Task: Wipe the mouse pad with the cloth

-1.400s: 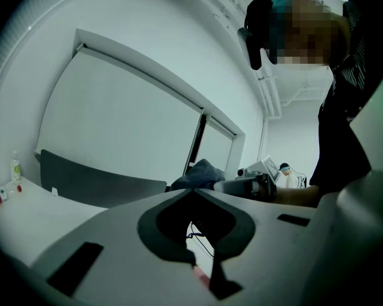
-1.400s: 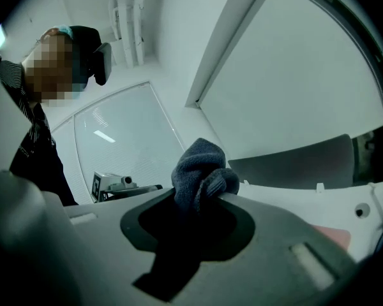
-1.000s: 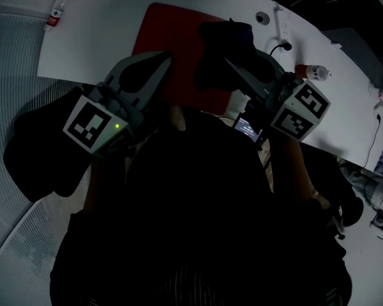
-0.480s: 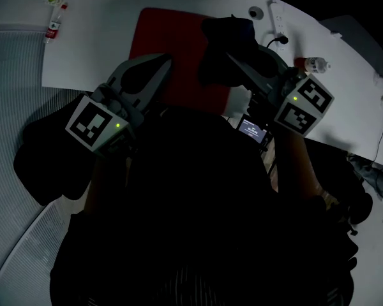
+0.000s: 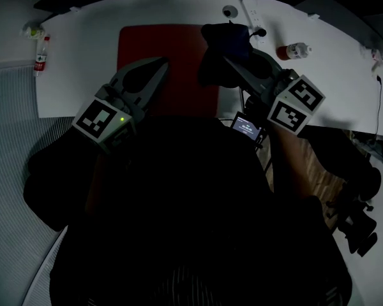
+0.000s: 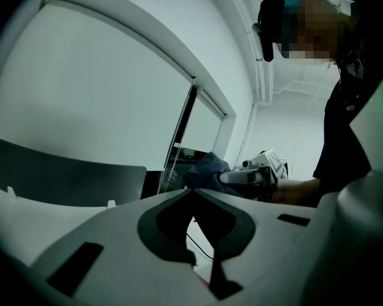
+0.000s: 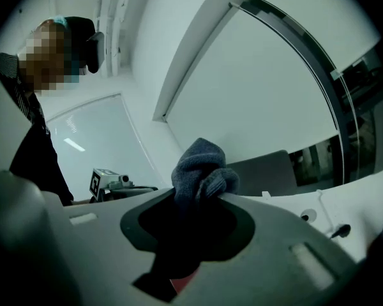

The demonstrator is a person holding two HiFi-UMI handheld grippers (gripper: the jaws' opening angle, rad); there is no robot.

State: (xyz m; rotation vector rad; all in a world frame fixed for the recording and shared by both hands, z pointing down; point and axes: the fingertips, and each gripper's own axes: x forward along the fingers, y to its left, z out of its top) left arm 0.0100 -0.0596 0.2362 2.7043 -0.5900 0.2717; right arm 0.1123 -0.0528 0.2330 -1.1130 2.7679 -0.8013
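Your right gripper (image 5: 225,57) is clamped on the dark blue bunched cloth (image 5: 226,38), which bulges up out of the jaws in the right gripper view (image 7: 201,166). From the head view the bundle hangs over the right edge of the red rectangular mouse pad (image 5: 166,56) on the white desk (image 5: 83,43). Whether it touches the pad is not clear; it looks lifted.

To wipe well, tip the jaws down so the cloth, not the plastic, meets the pad. Press flat and draw long overlapping strokes across the red surface.

Your left gripper (image 5: 163,62) is empty with its jaws together (image 6: 193,192), poised over the pad's near part. You could rest it on a corner to keep the pad from sliding.

Mind the white power strip (image 5: 250,11) just beyond the cloth and the small bottle lying on its side (image 5: 293,50) to the right. The clear plastic bottle with a red label (image 5: 40,53) at far left is well apart.
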